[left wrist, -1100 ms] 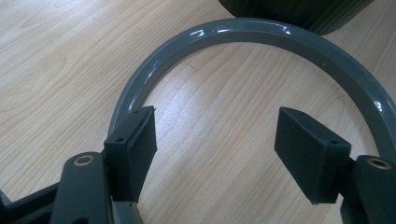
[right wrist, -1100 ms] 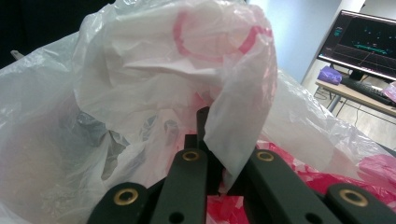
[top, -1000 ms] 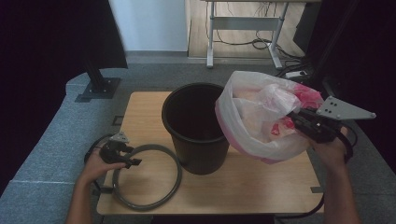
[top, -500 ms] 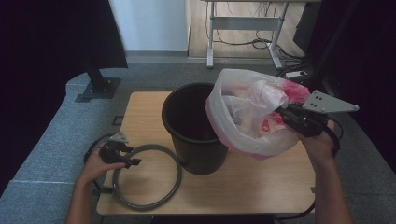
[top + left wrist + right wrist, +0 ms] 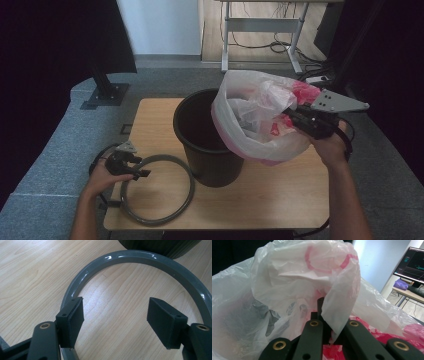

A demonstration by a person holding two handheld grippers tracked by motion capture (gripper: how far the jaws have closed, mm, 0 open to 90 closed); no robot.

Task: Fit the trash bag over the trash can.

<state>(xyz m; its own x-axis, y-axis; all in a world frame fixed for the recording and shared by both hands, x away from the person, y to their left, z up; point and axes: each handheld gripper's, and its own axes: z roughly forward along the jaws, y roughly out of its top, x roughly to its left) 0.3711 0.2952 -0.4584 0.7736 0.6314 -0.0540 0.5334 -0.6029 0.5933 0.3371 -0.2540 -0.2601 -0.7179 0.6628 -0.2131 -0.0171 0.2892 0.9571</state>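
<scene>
My right gripper (image 5: pixel 295 119) is clamped on the rim of the plastic bag (image 5: pixel 252 127), a fold of film pinched between the pressed-together jaws. The bag hangs at centre-right of the high view, its left flank against the right side of the black bin (image 5: pixel 202 142) and its top above the bin's rim.

Key relation: the bin mouth lies left and slightly below the claw in the high view. The bag's bulk hangs below and left of my grip, so it's partly over the table (image 5: pixel 280 200), not over the opening. My guess is the next move goes left over the mouth, then down. Right hand is the only one near the bag.

My left gripper (image 5: pixel 131 165) sits at lower left of the high view, jaws spread, with nothing pinched. It rests at the grey ring (image 5: pixel 187 187), which lies flat on the table just left of the bin. The jaws straddle the ring's left arc without pressing it.

View differences:
- Right gripper view: the pinch itself, with white film (image 5: pixel 337 315) folded over the closed jaws and pink and red crumpled stuff (image 5: pixel 372 340) inside the bag. No bin in sight, so no alignment cue there.
- High view: gives the bag-to-bin offset, but the pinch is hidden behind the claw body.
- Left gripper view: ring (image 5: pixel 140 258) curving round the open pads (image 5: pixel 75 320), and the bin base (image 5: pixel 162 246) at top edge.
</scene>
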